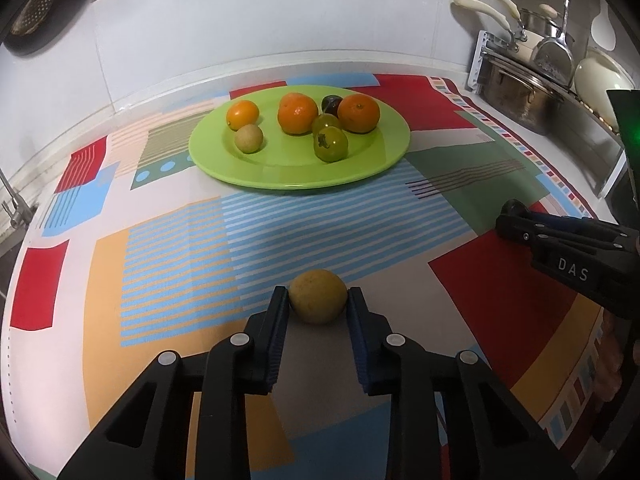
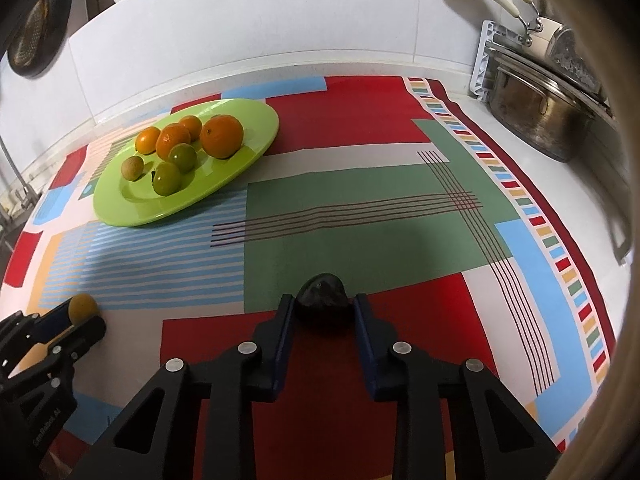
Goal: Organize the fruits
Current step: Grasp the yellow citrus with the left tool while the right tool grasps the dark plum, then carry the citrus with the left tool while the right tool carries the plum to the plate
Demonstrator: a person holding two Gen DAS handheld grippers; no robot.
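Observation:
My left gripper [image 1: 319, 300] is shut on a round yellow-brown fruit [image 1: 318, 295] low over the patterned cloth; the same fruit [image 2: 82, 308] and gripper show at the left edge of the right wrist view. My right gripper [image 2: 322, 308] is shut on a dark, nearly black fruit [image 2: 322, 294] over a red patch of the cloth; that gripper [image 1: 516, 220] enters the left wrist view from the right. A green plate [image 1: 280, 172] farther back carries oranges [image 1: 298, 113], green fruits [image 1: 330, 143], a small tan fruit [image 1: 248, 138] and a dark one [image 1: 331, 103].
A colourful patterned cloth [image 2: 360, 208] covers the white counter. Steel pots and pans with cream handles [image 1: 520, 80] crowd a rack at the back right. A dark hanging pan [image 1: 44, 4] is at upper left, and a tap [image 1: 16, 208] at the left edge.

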